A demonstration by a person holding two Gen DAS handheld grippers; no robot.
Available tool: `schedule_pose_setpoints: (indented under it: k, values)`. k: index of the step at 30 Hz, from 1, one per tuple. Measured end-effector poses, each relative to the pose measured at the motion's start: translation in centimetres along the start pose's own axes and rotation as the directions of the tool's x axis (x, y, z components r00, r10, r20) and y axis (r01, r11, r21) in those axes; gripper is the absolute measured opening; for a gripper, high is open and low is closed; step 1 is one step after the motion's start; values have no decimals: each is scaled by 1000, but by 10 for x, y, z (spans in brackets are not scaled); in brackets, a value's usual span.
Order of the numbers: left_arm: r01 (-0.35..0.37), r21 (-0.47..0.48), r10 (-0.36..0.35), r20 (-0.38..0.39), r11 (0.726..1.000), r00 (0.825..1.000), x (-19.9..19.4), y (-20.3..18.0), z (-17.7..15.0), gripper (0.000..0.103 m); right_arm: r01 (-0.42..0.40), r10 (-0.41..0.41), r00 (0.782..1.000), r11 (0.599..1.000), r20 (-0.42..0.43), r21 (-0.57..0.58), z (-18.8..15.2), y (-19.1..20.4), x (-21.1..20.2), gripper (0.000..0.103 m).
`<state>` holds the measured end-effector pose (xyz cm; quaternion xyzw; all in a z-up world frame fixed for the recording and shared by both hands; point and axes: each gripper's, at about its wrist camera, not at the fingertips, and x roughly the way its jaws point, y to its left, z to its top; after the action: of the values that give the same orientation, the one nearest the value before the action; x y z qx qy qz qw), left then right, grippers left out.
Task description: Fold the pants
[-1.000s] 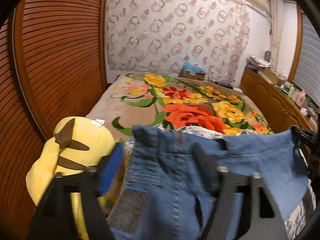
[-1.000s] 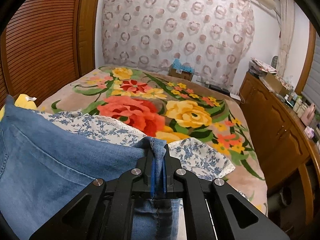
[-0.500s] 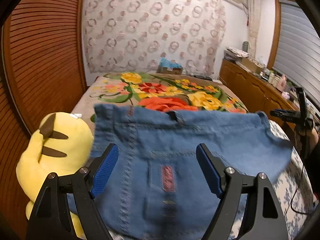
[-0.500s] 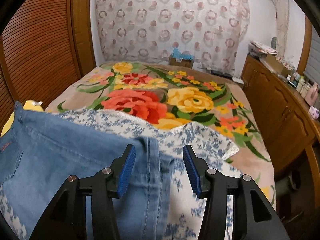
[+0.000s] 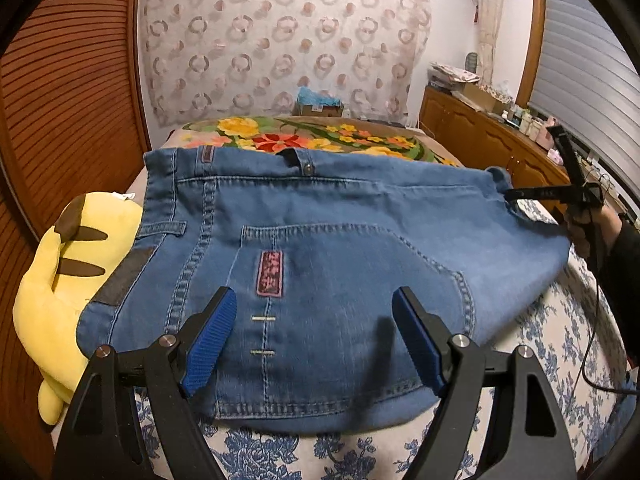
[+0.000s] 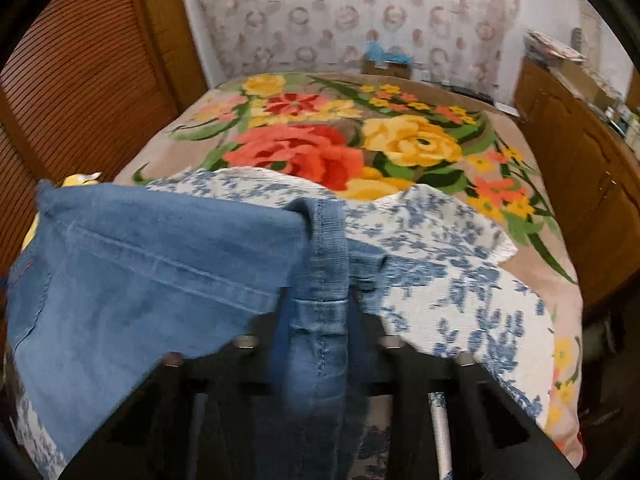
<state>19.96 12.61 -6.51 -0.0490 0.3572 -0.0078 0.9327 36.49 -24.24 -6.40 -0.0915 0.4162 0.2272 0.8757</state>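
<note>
Left wrist: blue denim pants (image 5: 328, 248) spread flat; left gripper (image 5: 314, 338) wide; right gripper (image 6: 320, 304) closing on hem.

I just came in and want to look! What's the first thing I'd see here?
The big blue jeans spread flat on the blue-flowered cloth at the near end of the bed. A yellow plush toy lies just left of them, against the wooden wall. Behind them, the blanket blazes with huge red and yellow flowers.
</note>
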Motion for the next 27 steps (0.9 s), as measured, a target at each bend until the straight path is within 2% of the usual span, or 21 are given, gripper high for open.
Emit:
schedule_pose_setpoints:
  k: [2, 5, 8, 11, 14, 16, 18, 23, 27]
  values:
    - [-3, -3, 3, 3, 1000, 1000, -2, 2, -1, 81, -30, 30, 999, 999, 30, -28, 2, 4, -8, 14]
    - [-13, -13, 13, 13, 1000, 1000, -3, 4, 1, 81, -36, 41, 990, 999, 132, -39, 14, 4, -30, 12]
    - [-28, -21, 28, 29, 999, 999, -7, 8, 4, 81, 7, -5, 973, 1000, 231, -6, 37, 0, -48, 12]
    - [-33, -32, 34, 39, 999, 999, -11, 11, 5, 81, 81, -92, 952, 996, 293, 48, 59, -4, -57, 12]
    - [-36, -35, 37, 42, 999, 998, -15, 12, 1, 81, 131, -144, 955, 989, 259, 67, 72, -4, -50, 13]
    - [-37, -32, 38, 42, 999, 998, -16, 12, -2, 81, 124, -135, 962, 990, 237, 63, 69, 0, -47, 22]
    - [-40, -31, 41, 43, 999, 998, -18, 11, -5, 81, 138, -146, 965, 989, 218, 54, 63, 0, -48, 37]
    - [-37, -32, 39, 52, 999, 998, -28, 9, -9, 81, 117, -121, 974, 993, 191, 31, 37, -1, -71, 48]
    - [-32, -28, 34, 62, 999, 997, -36, 5, -14, 81, 110, -116, 979, 993, 166, 45, 7, -8, -97, 50]
